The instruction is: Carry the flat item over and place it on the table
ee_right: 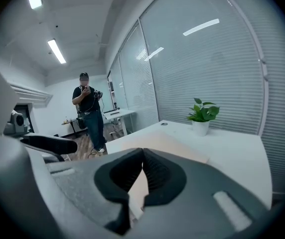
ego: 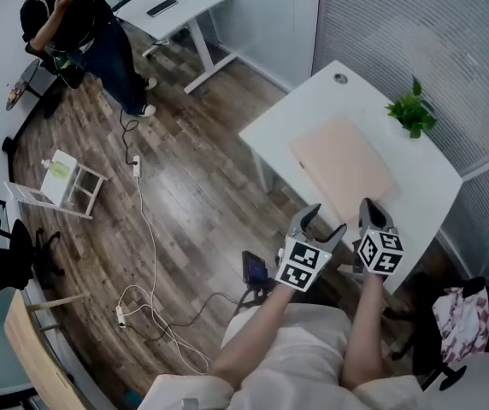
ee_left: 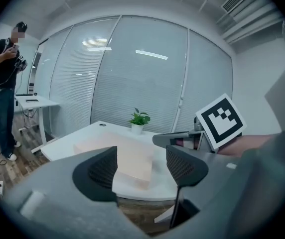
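Observation:
The flat item is a pale beige board (ego: 343, 165) lying flat on the white table (ego: 313, 101). In the left gripper view the board (ee_left: 132, 163) shows ahead between the jaws, its near edge thick. My left gripper (ego: 323, 226) hangs open at the table's near edge, just short of the board, with nothing between its jaws. My right gripper (ego: 371, 207) sits at the board's near end, its jaws shut and level, not around the board. In the right gripper view the board (ee_right: 177, 146) lies beyond the closed gripper (ee_right: 143, 156).
A small potted plant (ego: 413, 114) stands at the table's far right. A person (ego: 91, 24) stands across the wood floor beside a second white desk (ego: 172, 7). Cables (ego: 142, 297) and a white rack (ego: 56, 182) lie on the floor. A chair with patterned cloth (ego: 462, 314) is close right.

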Tool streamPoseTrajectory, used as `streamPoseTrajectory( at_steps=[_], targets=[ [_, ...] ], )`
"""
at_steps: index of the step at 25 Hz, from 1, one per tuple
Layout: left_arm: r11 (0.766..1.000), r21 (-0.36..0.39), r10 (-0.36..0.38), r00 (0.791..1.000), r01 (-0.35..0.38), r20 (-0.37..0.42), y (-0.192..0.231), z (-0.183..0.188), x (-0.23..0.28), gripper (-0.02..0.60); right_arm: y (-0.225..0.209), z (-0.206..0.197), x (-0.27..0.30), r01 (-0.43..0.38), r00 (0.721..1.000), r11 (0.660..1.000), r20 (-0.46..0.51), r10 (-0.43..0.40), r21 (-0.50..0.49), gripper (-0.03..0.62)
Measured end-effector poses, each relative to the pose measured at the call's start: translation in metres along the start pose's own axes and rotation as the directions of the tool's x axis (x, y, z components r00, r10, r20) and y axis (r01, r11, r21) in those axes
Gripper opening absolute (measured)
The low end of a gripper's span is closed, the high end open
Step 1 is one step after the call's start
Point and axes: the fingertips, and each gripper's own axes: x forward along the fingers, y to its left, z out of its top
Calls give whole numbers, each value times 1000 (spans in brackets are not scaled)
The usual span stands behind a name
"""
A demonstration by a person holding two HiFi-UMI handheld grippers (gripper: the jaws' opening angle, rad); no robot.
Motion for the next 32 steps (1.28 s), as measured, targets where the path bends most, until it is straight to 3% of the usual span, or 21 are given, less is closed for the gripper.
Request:
streamPoseTrajectory(
  at_steps=[3,5,8,11,15,19,21,26,29,32],
  targets=[
    [1000,25,14,1000,-14,7,-5,-4,-17,318,4,-9,-20,24,999,1000,21,-24,13,2],
    [1000,2,3,1000,-3,16,-12,-7,-28,307,5,-16,-31,31,999,999,34,-31,18,2],
    [998,-51,-42,998,44,42,-33,-11,-41,224,6,-32,-44,16,1000,1000,21,-16,4,2],
    [998,40,-41,997,39,60,-37,1,-48,224,14,-21,-50,3,998,1000,59,-2,-1,2],
    [996,88,-31,997,25,76,-30,1,-69,210,31,-24,-56,-21,997,1000,80,20,14,2],
    [996,91,0,997,-8,82,-15,3,-87,111,48,-21,-50,-63,995,998,74,64,-7,2],
    [997,69,31,997,-35,71,-6,0,-91,6,55,-23,-43,-113,992,994,54,114,-9,2],
    [998,56,-36,996,31,83,-26,-1,-88,6,32,-24,-59,-70,996,997,63,69,13,2],
    [997,79,-13,997,8,74,-17,-4,-93,7,26,-26,-62,-38,997,999,71,35,39,2],
    [998,41,42,995,-45,89,0,-5,-95,8,27,-27,-64,-39,995,998,95,34,48,2]
  ],
)
